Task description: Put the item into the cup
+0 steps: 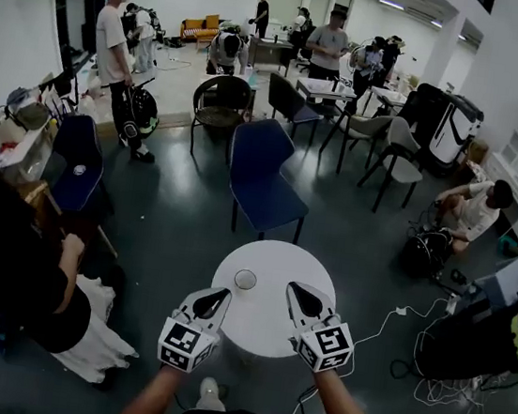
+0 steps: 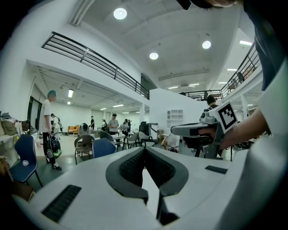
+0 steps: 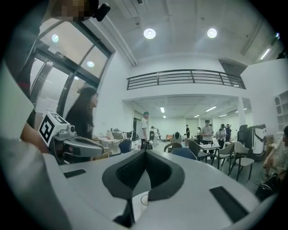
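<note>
I hold my left gripper (image 1: 221,295) and right gripper (image 1: 294,289) side by side over the near half of the round white table (image 1: 266,330), both pointing away from me and roughly level. The left gripper's dark pads (image 2: 130,168) meet at the tip, fully closed, with nothing between them. The right gripper's pads (image 3: 162,173) are likewise pressed together at the tip and grip nothing. The cup (image 1: 246,279) stands upright on the table, between the two grippers and a little ahead of their tips, touching neither. In the right gripper view its rim shows through the gap below the pads. I cannot tell whether anything lies inside it. Beyond the table stands a blue chair (image 1: 263,178), and a white cable (image 1: 386,318) trails over the dark floor to my right.
</note>
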Motion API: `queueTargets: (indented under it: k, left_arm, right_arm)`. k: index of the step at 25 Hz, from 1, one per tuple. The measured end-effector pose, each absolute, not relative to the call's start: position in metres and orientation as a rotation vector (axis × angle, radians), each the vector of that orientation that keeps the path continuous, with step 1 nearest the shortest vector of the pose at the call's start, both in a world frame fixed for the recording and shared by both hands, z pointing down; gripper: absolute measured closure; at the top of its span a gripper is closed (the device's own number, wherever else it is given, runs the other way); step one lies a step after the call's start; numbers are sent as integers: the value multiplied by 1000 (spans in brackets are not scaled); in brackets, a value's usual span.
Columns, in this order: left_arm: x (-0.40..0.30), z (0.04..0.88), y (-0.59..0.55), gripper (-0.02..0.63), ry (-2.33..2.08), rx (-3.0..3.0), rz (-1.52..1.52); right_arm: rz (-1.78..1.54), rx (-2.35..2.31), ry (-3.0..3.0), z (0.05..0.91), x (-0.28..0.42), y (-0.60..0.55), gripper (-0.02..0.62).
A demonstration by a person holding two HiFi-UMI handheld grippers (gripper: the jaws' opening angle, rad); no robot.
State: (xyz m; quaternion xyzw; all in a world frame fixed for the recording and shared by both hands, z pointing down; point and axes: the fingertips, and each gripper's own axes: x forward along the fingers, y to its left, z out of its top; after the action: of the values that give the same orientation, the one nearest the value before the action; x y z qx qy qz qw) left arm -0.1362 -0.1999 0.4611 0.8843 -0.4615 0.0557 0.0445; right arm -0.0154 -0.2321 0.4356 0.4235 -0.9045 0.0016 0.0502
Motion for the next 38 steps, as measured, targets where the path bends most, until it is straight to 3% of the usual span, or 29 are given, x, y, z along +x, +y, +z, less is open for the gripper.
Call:
queueTargets:
  k: [38]
  left_arm:
    - [-2,430,12,591,-1569,2686,169]
  right_arm:
    - [-45,1225,-2883,408,123,-18,578]
